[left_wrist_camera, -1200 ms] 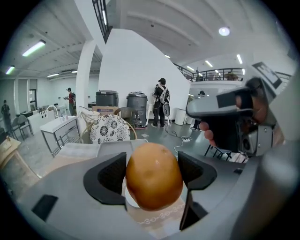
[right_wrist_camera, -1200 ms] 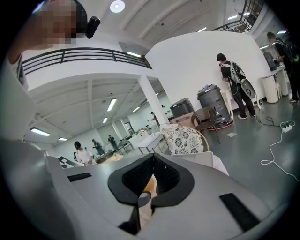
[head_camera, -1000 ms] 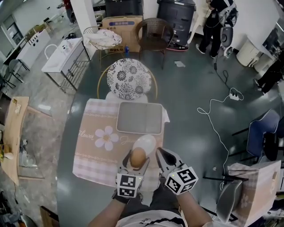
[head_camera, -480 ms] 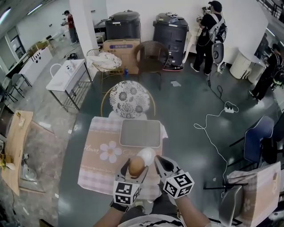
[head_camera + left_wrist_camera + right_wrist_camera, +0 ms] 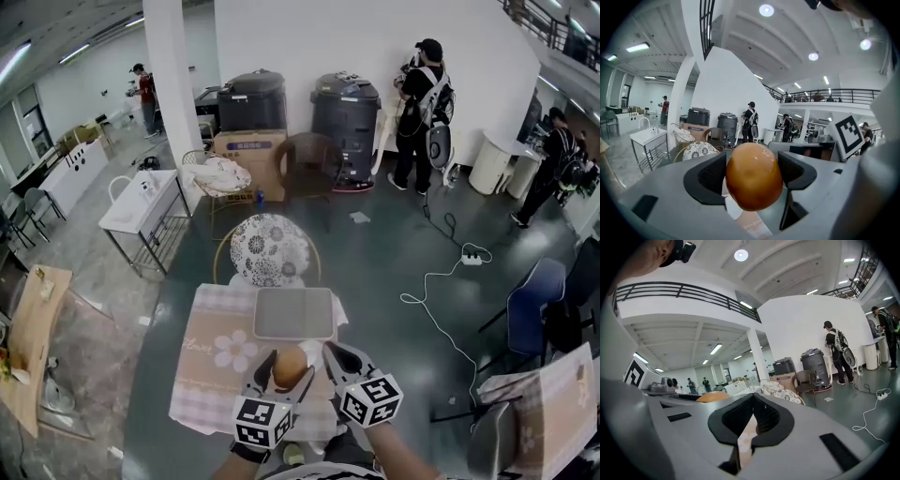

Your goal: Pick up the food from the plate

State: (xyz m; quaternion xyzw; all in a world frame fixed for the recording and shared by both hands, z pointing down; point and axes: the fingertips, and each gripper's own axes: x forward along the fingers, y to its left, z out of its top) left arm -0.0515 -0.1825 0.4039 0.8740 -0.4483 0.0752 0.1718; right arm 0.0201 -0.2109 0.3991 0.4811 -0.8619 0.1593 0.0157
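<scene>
Nearest the camera, the left gripper (image 5: 287, 369) has its jaws closed on a brown egg-shaped food (image 5: 753, 176), held up above the near edge of the desk (image 5: 157, 394). Just beside it, the right gripper (image 5: 334, 354) has its jaws pressed together on nothing. Beneath both lies a pink checked placemat (image 5: 220, 361) with a white flower print. Beyond them, a flat grey tray (image 5: 293, 313) rests on the placemat's far end. Past the desk stands a chair with a patterned cushion (image 5: 267, 248), then two dark bins (image 5: 347, 108) against a white wall.
</scene>
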